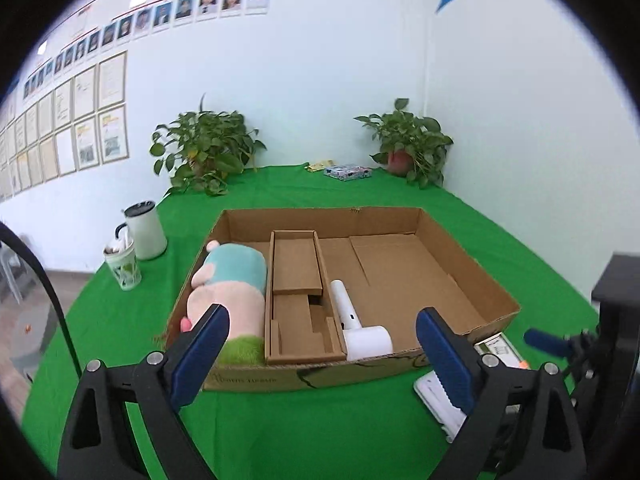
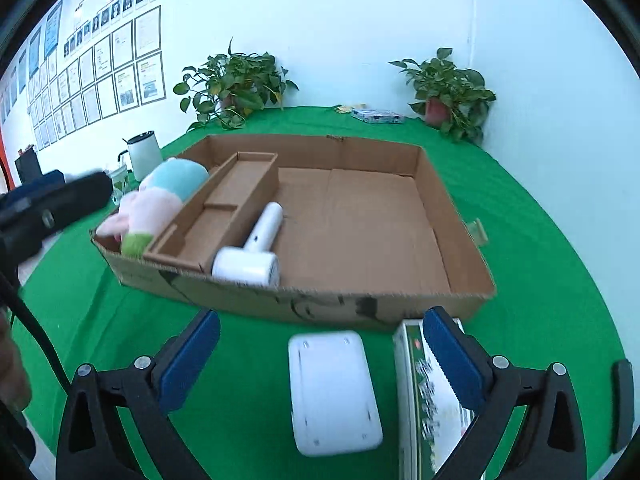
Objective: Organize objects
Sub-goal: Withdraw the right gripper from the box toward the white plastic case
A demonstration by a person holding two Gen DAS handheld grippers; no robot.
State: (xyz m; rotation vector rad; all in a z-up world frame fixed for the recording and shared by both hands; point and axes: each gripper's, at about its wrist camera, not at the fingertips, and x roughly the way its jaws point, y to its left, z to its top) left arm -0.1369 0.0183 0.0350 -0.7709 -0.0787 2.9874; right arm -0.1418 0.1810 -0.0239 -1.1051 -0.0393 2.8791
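A shallow cardboard box (image 1: 476, 276) (image 2: 440, 216) lies on the green cloth. In it are a pink and teal plush toy (image 1: 228, 288) (image 2: 160, 200), a cardboard insert tray (image 1: 296, 264) (image 2: 236, 196) and a white hair dryer (image 1: 356, 328) (image 2: 256, 248). In front of the box lie a white flat device (image 2: 332, 392) (image 1: 436, 400) and a green-printed carton (image 2: 424, 400) (image 1: 500, 348). My left gripper (image 1: 320, 356) is open and empty above the box's near wall. My right gripper (image 2: 320, 364) is open, above the white device, its right finger over the carton.
A white mug with a dark lid (image 1: 144, 232) (image 2: 142, 154) and a patterned cup (image 1: 122, 264) stand left of the box. Two potted plants (image 1: 204, 148) (image 1: 412, 144) and a small printed pack (image 1: 348, 171) (image 2: 378, 116) sit at the table's far edge by the wall.
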